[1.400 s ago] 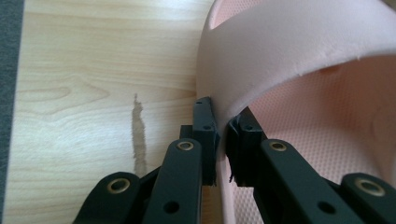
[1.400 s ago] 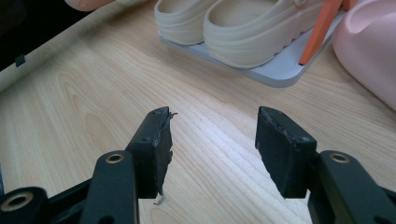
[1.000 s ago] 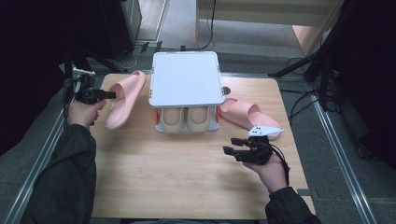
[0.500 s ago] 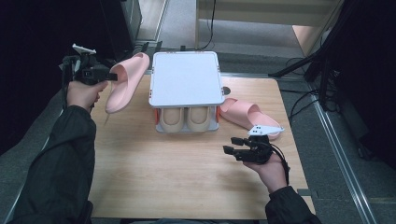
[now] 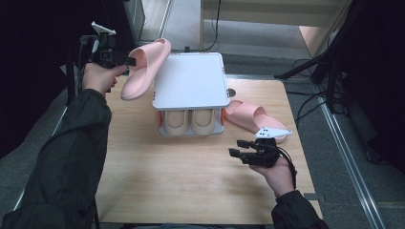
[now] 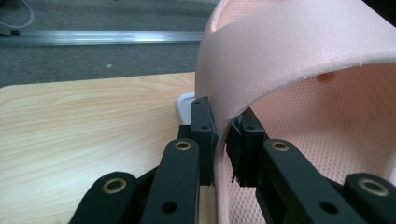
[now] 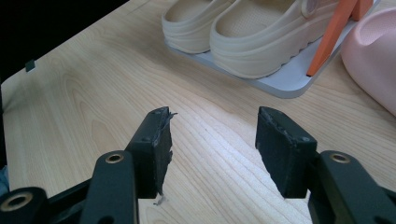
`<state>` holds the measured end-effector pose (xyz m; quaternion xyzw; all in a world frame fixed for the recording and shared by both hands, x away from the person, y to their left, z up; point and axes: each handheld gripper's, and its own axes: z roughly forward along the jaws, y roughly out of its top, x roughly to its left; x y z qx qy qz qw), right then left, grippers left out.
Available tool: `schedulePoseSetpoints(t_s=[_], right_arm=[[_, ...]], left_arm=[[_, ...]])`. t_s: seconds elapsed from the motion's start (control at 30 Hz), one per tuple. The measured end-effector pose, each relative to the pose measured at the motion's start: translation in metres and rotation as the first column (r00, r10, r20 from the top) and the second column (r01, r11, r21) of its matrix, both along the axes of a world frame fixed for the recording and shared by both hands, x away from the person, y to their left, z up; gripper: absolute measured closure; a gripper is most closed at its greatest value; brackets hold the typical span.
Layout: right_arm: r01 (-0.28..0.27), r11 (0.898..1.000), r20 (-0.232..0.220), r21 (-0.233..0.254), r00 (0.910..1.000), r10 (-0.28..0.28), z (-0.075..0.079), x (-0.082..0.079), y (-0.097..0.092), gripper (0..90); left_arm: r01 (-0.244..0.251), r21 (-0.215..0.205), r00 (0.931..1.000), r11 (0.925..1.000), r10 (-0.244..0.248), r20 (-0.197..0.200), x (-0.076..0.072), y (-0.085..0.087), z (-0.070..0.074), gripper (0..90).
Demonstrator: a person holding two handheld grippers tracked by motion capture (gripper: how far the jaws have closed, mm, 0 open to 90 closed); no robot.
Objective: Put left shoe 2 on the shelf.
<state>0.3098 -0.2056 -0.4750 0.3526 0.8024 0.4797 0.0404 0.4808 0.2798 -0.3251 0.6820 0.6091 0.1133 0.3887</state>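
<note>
The left gripper (image 5: 128,61) is clamped on the strap of the pink slipper (image 5: 145,67), held above the table's far left corner. Keep this grip firm and set the slipper flat on the rack top (image 5: 191,81). The right gripper (image 5: 239,149) has its jaws apart, empty.

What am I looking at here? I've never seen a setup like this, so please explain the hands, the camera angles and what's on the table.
A person sits at a wooden table and holds a hand-held tool with two black jaws in each hand. One picture comes from a camera above, looking down on the table. The other two come from small cameras riding on the tools, looking along their jaws.

The left gripper is clamped on the strap of a pink slide sandal and holds it up in the air, off the table; the left gripper view shows the jaws pinching that strap. The right gripper hovers open over bare wood, holding nothing.

On the table stands a small two-level white rack with a pair of beige clogs on its lower shelf. A second pink sandal lies to its right.
</note>
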Motion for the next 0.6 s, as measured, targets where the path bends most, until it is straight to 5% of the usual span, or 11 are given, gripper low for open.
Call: schedulePoseSetpoints(t_s=[0.13, 0.6], right_arm=[[-0.001, 1.0, 0.0, 0.002, 1.0, 0.001, 0.0, 0.0, 0.0, 46.2], [-0.002, 1.0, 0.003, 0.01, 1.0, 0.002, 0.001, 0.0, -0.003, 46.2]], left_arm=[[0.014, -0.022, 0.9998, 0.9997, -0.014, 0.017, 0.003, -0.015, 0.004, 81.5], [0.055, 0.055, 0.9985, 0.997, -0.055, 0.0, 0.022, -0.064, -0.005, 80.8]])
